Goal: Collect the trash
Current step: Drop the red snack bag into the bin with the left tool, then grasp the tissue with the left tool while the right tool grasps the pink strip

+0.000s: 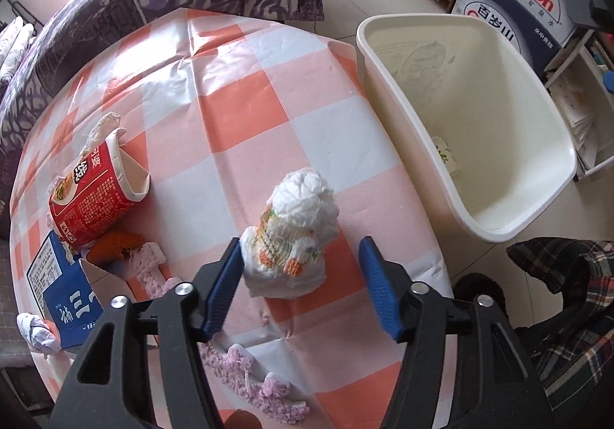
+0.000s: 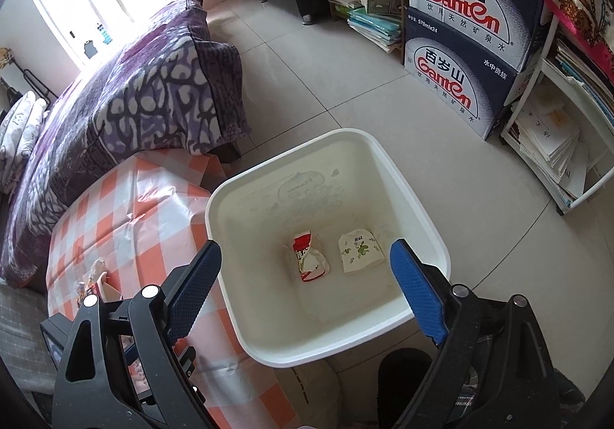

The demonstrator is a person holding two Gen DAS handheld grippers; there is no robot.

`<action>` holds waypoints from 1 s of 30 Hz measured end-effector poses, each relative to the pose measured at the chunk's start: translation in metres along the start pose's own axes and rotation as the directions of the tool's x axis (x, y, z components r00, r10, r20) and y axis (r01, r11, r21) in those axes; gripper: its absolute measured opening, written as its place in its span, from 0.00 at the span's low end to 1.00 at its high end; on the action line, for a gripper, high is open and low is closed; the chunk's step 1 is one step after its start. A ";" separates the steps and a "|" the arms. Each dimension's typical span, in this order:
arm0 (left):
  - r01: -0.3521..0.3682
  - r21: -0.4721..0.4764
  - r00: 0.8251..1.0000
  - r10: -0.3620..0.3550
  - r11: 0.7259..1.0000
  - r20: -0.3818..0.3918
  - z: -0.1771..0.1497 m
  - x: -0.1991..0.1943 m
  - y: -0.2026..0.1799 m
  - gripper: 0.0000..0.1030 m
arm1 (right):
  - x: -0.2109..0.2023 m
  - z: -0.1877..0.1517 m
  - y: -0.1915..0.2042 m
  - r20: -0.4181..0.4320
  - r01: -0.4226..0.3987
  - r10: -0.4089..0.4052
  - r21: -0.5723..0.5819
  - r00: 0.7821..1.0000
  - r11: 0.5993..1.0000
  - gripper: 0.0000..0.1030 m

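left gripper (image 1: 299, 264): jaws part-open, crumpled tissue wad (image 1: 295, 233) straddled, left pad touching, not clamped
right gripper (image 2: 307, 271): jaws wide, nothing held, positioned over white bin (image 2: 418, 198)

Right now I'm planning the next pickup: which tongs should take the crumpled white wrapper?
Left. The left tongs already straddle the crumpled white wrapper on the table; the right tongs hang empty above the bin.

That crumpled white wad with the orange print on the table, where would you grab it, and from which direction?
Grip the crumpled wad across its wider lower half, coming down from above. It lies alone on the checked tablecloth, soft and lumpy, so both sides are free. The left gripper already straddles it; its left finger touches the edge.
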State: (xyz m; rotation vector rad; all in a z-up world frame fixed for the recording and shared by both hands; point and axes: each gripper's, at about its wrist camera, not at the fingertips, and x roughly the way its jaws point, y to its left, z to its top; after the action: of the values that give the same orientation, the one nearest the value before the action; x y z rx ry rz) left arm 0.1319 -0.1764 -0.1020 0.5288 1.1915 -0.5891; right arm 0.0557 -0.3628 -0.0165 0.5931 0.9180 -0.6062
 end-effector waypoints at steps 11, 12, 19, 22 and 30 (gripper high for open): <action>0.064 -0.234 0.988 -0.028 0.970 0.153 -0.025 -0.067 0.086 0.29 | 0.014 -0.028 0.064 -0.062 -0.046 0.039 -0.124 0.997 0.991 0.83; 0.060 -0.261 0.985 -0.015 0.964 0.173 -0.028 -0.077 0.098 0.29 | 0.015 -0.033 0.073 -0.070 -0.054 0.044 -0.148 0.997 0.988 0.83; 0.077 -0.472 0.963 0.057 0.878 0.263 -0.059 -0.121 0.176 0.29 | 0.021 -0.085 0.138 -0.134 -0.111 0.062 -0.396 0.989 0.911 0.83; 0.116 -0.549 0.958 0.052 0.828 0.281 -0.076 -0.125 0.201 0.29 | 0.024 -0.111 0.162 -0.172 -0.138 0.057 -0.509 0.984 0.850 0.83; 0.153 -0.600 0.946 0.060 0.785 0.320 -0.097 -0.137 0.225 0.30 | 0.038 -0.166 0.193 -0.262 -0.175 0.003 -0.634 0.965 0.753 0.83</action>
State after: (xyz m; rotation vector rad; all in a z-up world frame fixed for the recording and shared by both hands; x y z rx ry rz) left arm 0.1806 0.0737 0.0173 -0.1651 1.0051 -0.2755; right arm 0.1194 -0.1237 -0.0884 0.0666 1.2487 -0.0870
